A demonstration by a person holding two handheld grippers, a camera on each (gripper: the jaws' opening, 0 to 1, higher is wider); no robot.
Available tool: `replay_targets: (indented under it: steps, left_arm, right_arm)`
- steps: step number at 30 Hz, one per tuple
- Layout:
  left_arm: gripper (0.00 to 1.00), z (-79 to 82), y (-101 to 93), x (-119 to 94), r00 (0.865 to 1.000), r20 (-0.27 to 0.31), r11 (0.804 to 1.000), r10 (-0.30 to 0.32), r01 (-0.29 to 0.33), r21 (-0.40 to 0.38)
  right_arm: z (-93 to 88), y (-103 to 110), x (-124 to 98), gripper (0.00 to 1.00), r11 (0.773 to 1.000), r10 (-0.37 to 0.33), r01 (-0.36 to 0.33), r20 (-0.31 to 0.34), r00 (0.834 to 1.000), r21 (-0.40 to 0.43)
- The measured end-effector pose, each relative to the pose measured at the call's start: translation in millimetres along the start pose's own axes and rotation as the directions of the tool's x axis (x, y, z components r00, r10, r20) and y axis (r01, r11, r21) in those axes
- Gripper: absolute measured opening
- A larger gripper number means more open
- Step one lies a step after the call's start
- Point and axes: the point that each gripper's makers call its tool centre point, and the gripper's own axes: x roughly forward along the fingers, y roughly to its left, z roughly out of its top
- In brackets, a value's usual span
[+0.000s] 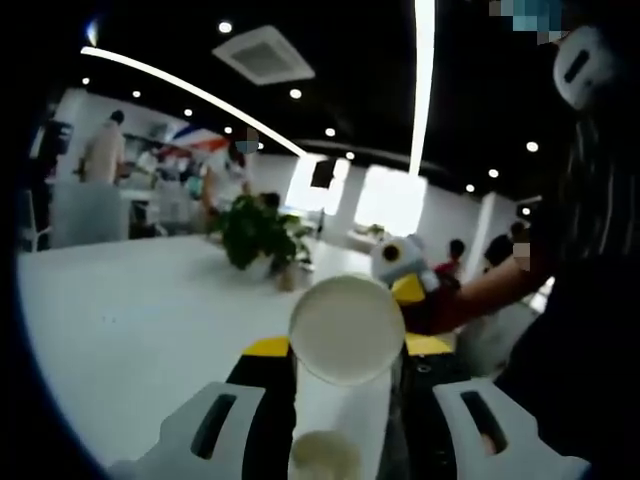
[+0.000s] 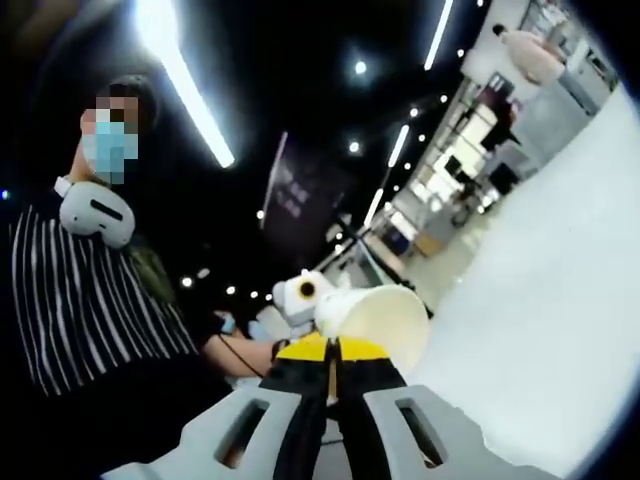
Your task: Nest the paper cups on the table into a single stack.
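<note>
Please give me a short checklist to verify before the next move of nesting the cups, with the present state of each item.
1. Left tool holds a white paper cup: ok, the cup sits between its jaws.
2. Right tool closed: ok; grip on the white paper cup beyond it: cannot tell.
3. Cups aligned mouth to base: cannot tell.
4. White table bare beside the cup: ok.
5. Second cup rim low between the left jaws, position: cannot tell.

You've got a matt white paper cup [image 1: 347, 328] there, smooth-walled, and the bench [image 1: 130, 320] under it reads as a smooth white surface with a soft sheen. Your left gripper [image 1: 345, 420] looks like hard plastic (matt grey shells, black fingers, glossy yellow tips).
</note>
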Motion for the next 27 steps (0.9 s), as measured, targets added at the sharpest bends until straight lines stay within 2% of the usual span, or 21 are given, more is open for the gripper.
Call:
replay_targets:
  steps: [6,8,27]
  left_arm:
    - [0.39,0.1,0.7,-1,1.000,-0.002,1.000,0.006,-0.006,0.009]
    - [0.39,-0.1,3.5,-3,1.000,-0.006,0.998,0.030,-0.029,0.057]
    - [0.45,-1.4,6.7,-11,0.999,-0.009,0.997,0.050,-0.049,0.053]
  right_arm:
    - [0.4,1,2,0.00,1.000,-0.002,0.002,-0.018,1.000,-0.008]
    - [0.9,1,2,0.00,1.000,-0.002,0.002,-0.019,1.000,-0.008]
    - [6.6,-2,6,0.00,0.999,-0.024,0.022,-0.047,0.999,-0.033]
